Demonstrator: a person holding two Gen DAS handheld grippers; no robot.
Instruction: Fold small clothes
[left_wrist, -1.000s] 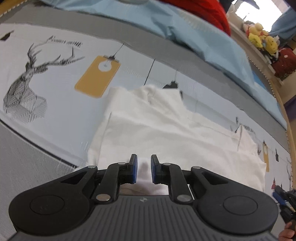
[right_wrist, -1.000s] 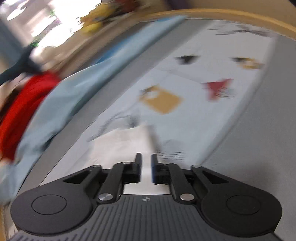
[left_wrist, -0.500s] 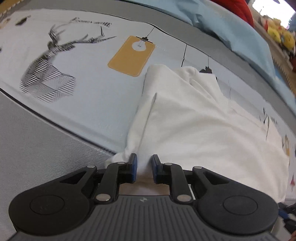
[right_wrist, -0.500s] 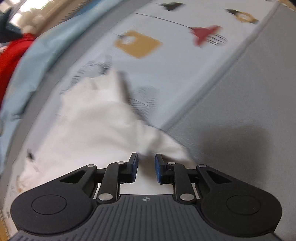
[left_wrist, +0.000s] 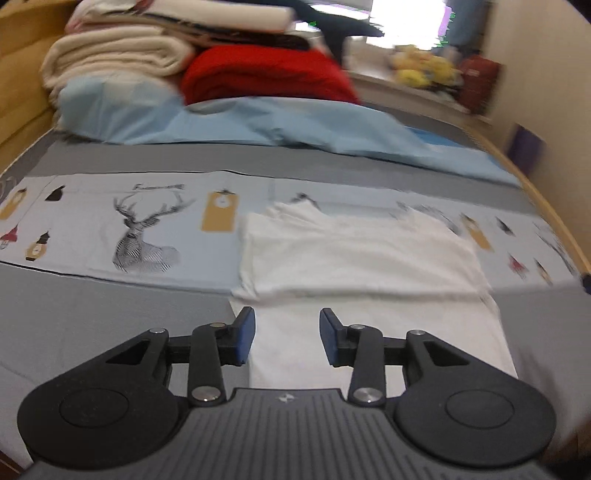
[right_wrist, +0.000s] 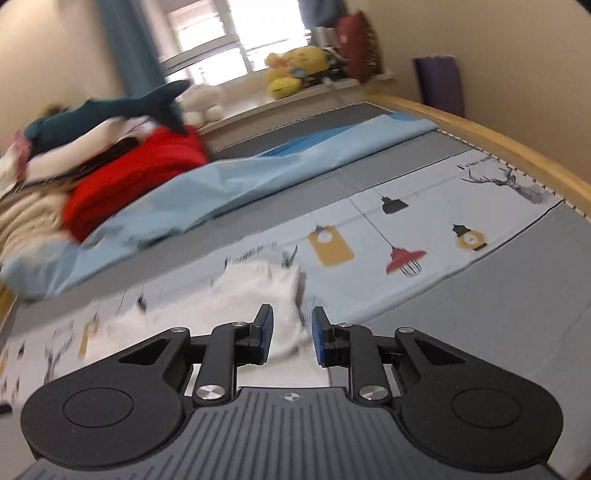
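Note:
A small white garment lies flat on the bed, its far part folded over the near part. My left gripper hovers above the garment's near left edge. Its jaws are opening and nothing is between the pads. In the right wrist view the same garment is blurred, and its right end shows beyond the fingers. My right gripper hangs above that end with a narrow gap between its blue pads. The cloth lies on the bed below and is not pinched.
The garment rests on a printed band of the grey bed cover. Behind it lie a pale blue quilt, a red blanket and stacked cream blankets. A wooden bed frame runs along the right. Plush toys sit on the sill.
Both grippers rose and drew back from the garment, so more of the bed and room shows. The left jaws spread wider and let the cloth go. The garment now lies folded.

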